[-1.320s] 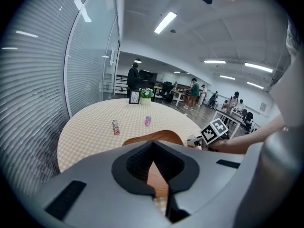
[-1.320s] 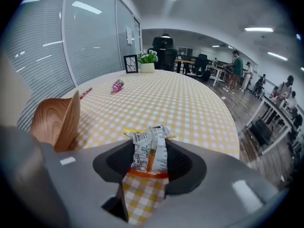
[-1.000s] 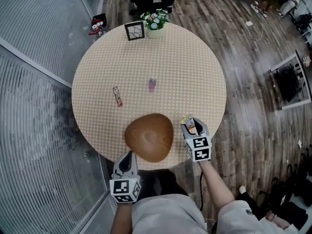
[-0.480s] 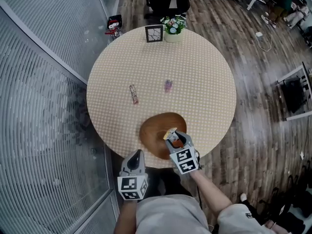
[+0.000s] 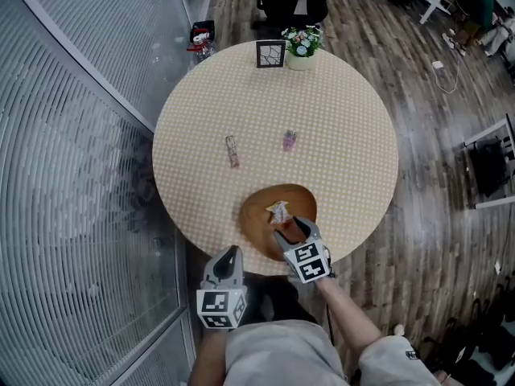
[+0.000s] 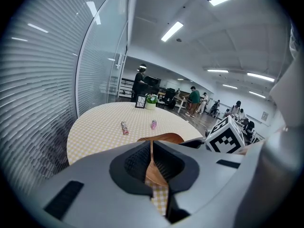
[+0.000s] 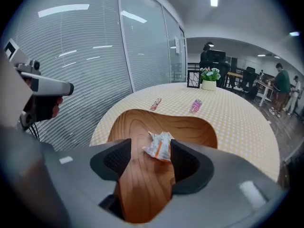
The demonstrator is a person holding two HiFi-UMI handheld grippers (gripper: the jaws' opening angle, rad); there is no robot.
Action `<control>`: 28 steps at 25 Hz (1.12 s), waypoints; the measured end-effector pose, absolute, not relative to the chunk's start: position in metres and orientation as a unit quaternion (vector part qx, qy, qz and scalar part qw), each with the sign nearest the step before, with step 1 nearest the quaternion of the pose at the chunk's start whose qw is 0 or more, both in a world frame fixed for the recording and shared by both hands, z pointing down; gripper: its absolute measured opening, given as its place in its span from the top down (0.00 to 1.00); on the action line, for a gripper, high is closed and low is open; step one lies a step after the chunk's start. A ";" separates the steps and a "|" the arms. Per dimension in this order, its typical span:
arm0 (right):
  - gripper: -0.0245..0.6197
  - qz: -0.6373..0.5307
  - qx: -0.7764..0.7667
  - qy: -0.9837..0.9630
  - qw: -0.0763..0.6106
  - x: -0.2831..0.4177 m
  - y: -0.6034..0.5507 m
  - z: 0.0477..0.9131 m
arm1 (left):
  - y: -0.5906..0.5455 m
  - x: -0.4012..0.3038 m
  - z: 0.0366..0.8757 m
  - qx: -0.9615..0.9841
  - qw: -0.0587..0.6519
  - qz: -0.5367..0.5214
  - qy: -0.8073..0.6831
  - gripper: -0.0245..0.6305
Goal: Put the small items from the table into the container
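Inside the wooden bowl (image 5: pixel 256 215), toward its near side, a crumpled white-and-orange packet (image 5: pixel 279 211) is seen just beyond the tips of the right gripper (image 5: pixel 290 227). From that gripper's own view the packet (image 7: pixel 160 145) lies between the two pads, close against the right-hand one and well clear of the other. The jaws are opening, so it is judged released, not pinched. Whether it rests fully on the wood cannot be settled.

Two items are left on the table (image 5: pixel 338 119), beyond the bowl's far rim. A small pink packet (image 5: pixel 289 141) is placed almost straight ahead of the right gripper. A wrapped bar (image 5: pixel 232 151) is placed to its left, with its long axis running roughly away from the person, about in line with the left gripper (image 5: pixel 228 256). That gripper is held back at the table's near edge with its jaws pressed together on nothing.

The right gripper is judged the nearer to both items, and the pink packet the straighter reach, over the bowl.
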State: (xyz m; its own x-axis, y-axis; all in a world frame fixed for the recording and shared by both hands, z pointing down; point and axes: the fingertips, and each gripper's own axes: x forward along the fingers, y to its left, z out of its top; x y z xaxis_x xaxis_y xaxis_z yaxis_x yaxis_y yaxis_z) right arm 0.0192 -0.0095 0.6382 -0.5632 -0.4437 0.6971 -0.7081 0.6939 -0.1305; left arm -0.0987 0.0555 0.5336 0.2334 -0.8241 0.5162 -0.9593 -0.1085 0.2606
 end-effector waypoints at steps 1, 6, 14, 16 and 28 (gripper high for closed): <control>0.60 0.202 0.339 -0.861 0.321 0.021 -0.009 0.634 | 0.055 -0.099 0.533 0.734 0.277 0.120 -0.608 0.95; 0.84 0.185 0.370 -0.866 0.280 0.036 -0.006 0.596 | 0.050 -0.099 0.529 0.737 0.266 0.114 -0.611 0.95; 0.96 0.190 0.444 -0.851 0.208 0.061 0.007 0.545 | 0.038 -0.077 0.531 0.755 0.269 0.120 -0.586 0.95; 0.96 0.194 0.450 -0.848 0.201 0.064 0.011 0.540 | 0.035 -0.070 0.533 0.759 0.269 0.124 -0.580 0.95; 0.96 0.202 0.471 -0.841 0.174 0.093 0.018 0.523 | 0.019 -0.040 0.534 0.775 0.269 0.129 -0.557 0.95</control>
